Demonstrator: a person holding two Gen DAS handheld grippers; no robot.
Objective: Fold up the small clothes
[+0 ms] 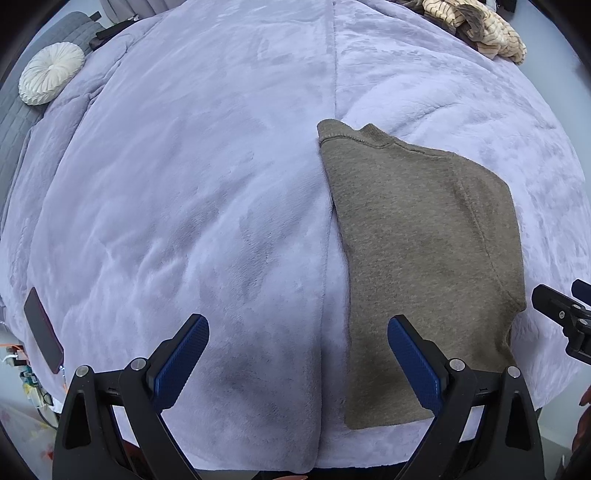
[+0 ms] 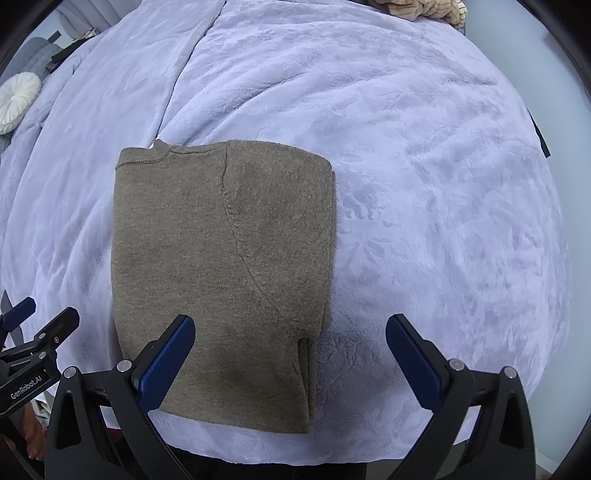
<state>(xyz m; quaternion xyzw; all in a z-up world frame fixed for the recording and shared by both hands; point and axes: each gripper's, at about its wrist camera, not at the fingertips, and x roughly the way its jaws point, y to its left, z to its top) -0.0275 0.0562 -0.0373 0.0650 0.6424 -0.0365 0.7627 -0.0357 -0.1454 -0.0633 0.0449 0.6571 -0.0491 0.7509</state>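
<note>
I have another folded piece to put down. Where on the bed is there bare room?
Bare blanket lies left of the brown garment, up to the round cushion and phone. More lies right of it. The striped clothes pile crowds the far right corner.

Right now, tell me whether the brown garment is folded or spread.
Folded: the brown garment lies as a compact rectangle on the blanket, layered edges at its right side.

The bed (image 2: 424,184) is covered in lilac plush cloth with a soft, brushed nap. The folded brown sweater (image 2: 221,258) is seen as matt, fuzzy knit. On both tongs, matt black plastic arms are fitted with blue ribbed pads (image 1: 417,369) and shiny metal pins.
</note>
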